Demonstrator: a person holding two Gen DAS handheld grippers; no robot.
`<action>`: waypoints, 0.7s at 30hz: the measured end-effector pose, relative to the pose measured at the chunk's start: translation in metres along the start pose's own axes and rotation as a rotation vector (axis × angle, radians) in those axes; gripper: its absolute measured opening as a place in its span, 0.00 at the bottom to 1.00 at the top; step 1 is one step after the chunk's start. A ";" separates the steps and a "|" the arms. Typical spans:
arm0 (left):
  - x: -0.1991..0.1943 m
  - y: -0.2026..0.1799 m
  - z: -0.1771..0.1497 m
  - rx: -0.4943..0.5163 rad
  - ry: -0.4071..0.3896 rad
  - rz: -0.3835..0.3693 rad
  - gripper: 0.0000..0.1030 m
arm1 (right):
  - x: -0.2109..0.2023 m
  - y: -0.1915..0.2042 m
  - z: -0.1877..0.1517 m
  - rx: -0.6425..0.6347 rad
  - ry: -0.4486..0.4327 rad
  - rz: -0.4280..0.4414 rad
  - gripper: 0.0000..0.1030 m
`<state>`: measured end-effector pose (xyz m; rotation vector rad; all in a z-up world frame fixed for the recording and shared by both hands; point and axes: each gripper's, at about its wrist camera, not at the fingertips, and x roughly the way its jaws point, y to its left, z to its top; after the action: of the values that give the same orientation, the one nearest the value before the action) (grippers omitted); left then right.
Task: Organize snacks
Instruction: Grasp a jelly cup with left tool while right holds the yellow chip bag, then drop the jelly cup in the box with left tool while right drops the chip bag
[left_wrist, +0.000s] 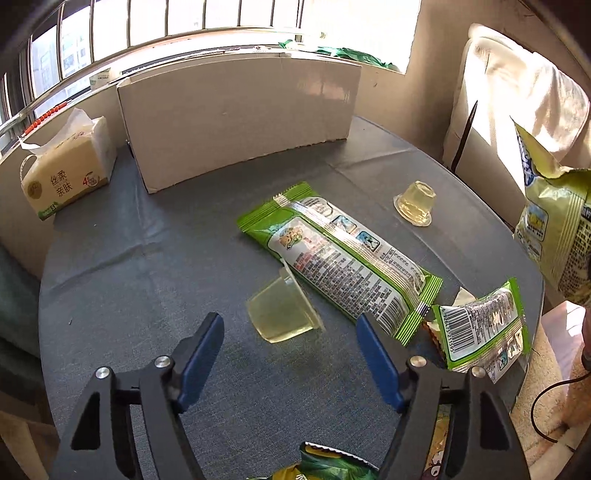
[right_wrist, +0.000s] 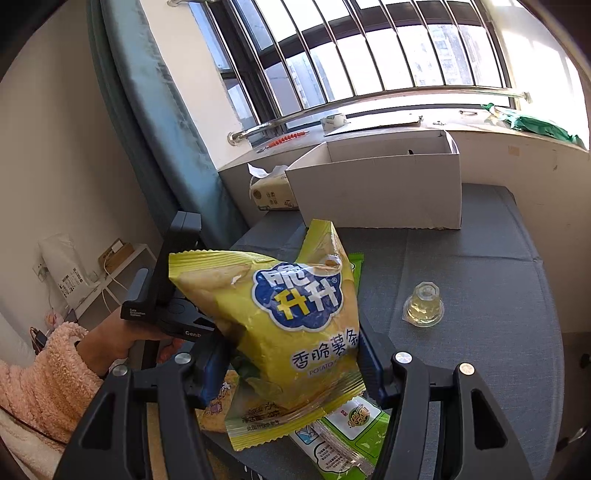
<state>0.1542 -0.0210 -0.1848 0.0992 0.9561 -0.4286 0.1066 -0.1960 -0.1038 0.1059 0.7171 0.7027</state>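
Left wrist, fingers apart, empty, tipped jelly cup just ahead.

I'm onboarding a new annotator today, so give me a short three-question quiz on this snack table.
1. True or false: the right gripper is shut on a yellow potato chip bag.
2. How many jelly cups show in the left wrist view?
3. What lies just ahead of the open left gripper? A) a tissue pack B) a tipped jelly cup C) the cardboard box

Key
1. True: its pads press the bag from both sides.
2. Two: the tipped jelly cup leaning on the long green snack pack, and an upside-down jelly cup further back.
3. B. The tissue pack and cardboard box sit at the table's far edge.
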 end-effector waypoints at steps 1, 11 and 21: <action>0.002 0.002 0.002 -0.010 -0.002 -0.009 0.66 | 0.001 0.000 0.000 -0.004 0.001 0.002 0.63; -0.006 0.002 0.007 -0.034 -0.023 -0.046 0.32 | 0.002 -0.002 0.000 0.001 0.000 -0.002 0.63; -0.079 0.017 0.071 -0.088 -0.309 0.037 0.32 | 0.008 -0.019 0.062 0.028 -0.051 -0.035 0.63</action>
<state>0.1756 0.0002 -0.0815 -0.0294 0.6668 -0.3546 0.1604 -0.1968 -0.0675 0.1358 0.6784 0.6547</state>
